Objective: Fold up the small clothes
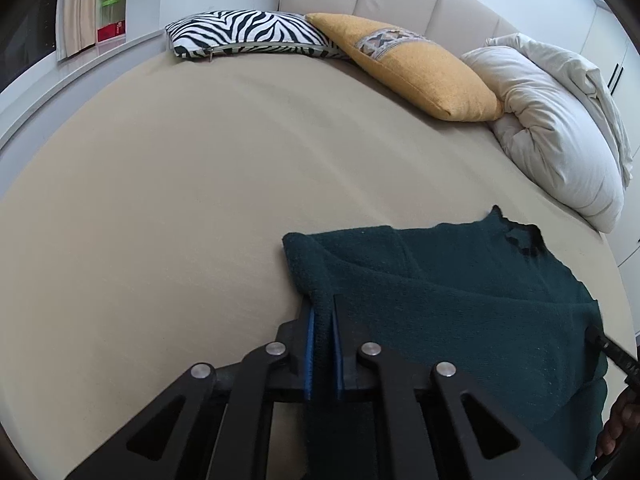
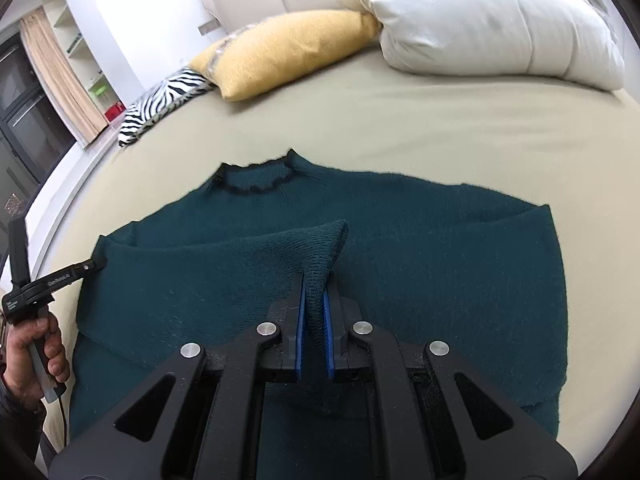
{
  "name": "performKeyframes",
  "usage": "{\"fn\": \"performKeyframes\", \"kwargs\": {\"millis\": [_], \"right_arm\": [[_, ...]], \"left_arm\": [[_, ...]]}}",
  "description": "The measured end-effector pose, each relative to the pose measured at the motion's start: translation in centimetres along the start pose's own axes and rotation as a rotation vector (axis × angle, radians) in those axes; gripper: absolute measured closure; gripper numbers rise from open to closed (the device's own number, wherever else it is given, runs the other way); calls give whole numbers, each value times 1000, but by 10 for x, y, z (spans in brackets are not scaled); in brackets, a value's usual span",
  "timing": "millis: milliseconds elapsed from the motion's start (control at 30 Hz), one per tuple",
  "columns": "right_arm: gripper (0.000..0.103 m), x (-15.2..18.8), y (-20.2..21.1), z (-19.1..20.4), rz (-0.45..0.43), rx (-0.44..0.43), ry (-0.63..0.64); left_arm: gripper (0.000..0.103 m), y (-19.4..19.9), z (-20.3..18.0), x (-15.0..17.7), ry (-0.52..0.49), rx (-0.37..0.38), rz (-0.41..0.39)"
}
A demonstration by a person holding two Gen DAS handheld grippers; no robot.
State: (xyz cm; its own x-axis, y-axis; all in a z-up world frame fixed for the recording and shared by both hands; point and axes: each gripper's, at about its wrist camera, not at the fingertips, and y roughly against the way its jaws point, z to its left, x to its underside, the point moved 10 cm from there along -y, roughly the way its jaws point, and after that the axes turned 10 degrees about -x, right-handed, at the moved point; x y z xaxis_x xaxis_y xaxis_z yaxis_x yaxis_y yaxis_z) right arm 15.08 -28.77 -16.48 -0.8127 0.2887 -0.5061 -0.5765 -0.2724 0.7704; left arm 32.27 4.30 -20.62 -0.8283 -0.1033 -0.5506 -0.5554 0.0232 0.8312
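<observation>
A dark green knit sweater (image 2: 400,240) lies flat on the beige bed, collar (image 2: 256,178) toward the pillows. My right gripper (image 2: 316,280) is shut on the sleeve cuff, held folded across the sweater's chest. My left gripper (image 1: 322,304) is shut on the sweater's left edge at the shoulder fold; it also shows in the right wrist view (image 2: 94,266), touching that edge. In the left wrist view the sweater (image 1: 460,292) fills the lower right, and the right gripper's finger (image 1: 608,350) shows at the far right edge.
The beige bedsheet (image 1: 200,200) stretches left and ahead. A zebra pillow (image 1: 248,34), a yellow pillow (image 1: 416,68) and a white duvet (image 1: 560,136) lie along the headboard. Shelves and a curtain stand beyond the bed's left edge (image 1: 108,12).
</observation>
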Motion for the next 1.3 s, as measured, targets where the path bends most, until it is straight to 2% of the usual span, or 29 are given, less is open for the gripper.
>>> {"fn": "performKeyframes", "kwargs": {"millis": [33,67,133,200,267,300,333,367,433,467,500,600,633,667,700,767,800,900,1033,1133,1200,1300], "right_arm": [[97,8,-12,-9,36,7,-31],[97,15,-20,-17,45,-25,-72],[97,17,-17,-22,3,-82,-132],[96,16,-12,-21,-7,-93,-156],[92,15,-5,-18,-12,-97,-173],[92,16,-1,-17,-15,-106,-187],[92,15,5,-15,-23,-123,-200],[90,16,11,-12,-37,-142,-214],[77,20,19,-7,-53,-159,-220],[68,24,22,-4,-51,-159,-213],[61,28,22,-3,-45,-152,-204],[61,40,13,-2,0,-74,-149],[61,42,12,-3,3,-62,-139],[68,42,13,-3,4,-38,-122],[80,43,13,-6,9,-8,-109],[94,43,14,-10,12,15,-115],[97,45,19,-15,10,11,-123],[100,44,25,-13,-3,15,-125],[100,46,19,-12,-2,38,-101],[100,50,9,-25,-13,-13,-155],[100,48,7,-24,-14,-18,-148],[99,49,9,-22,3,-14,-139]], "left_arm": [[94,-3,1,0,9,4,4],[94,-7,3,1,24,19,14],[90,-7,4,-1,37,47,20],[87,-2,8,-3,67,100,35],[78,11,17,-4,105,109,21],[65,21,20,-4,113,114,-3],[57,28,21,-3,114,120,-14],[57,35,20,0,106,124,-17],[53,45,10,13,26,103,-8],[53,44,5,21,-16,77,5],[53,42,1,28,-48,55,19],[54,30,-4,46,-103,16,53],[61,29,-3,49,-101,13,50],[68,28,-3,49,-100,15,48],[87,28,-4,50,-105,28,52],[93,30,-5,50,-120,24,49],[94,32,-5,50,-127,25,46],[94,33,-4,50,-151,23,39],[94,28,-3,50,-169,2,26],[94,19,1,50,-144,16,28],[94,22,1,48,-152,8,23],[88,24,1,46,-156,-2,21]]}}
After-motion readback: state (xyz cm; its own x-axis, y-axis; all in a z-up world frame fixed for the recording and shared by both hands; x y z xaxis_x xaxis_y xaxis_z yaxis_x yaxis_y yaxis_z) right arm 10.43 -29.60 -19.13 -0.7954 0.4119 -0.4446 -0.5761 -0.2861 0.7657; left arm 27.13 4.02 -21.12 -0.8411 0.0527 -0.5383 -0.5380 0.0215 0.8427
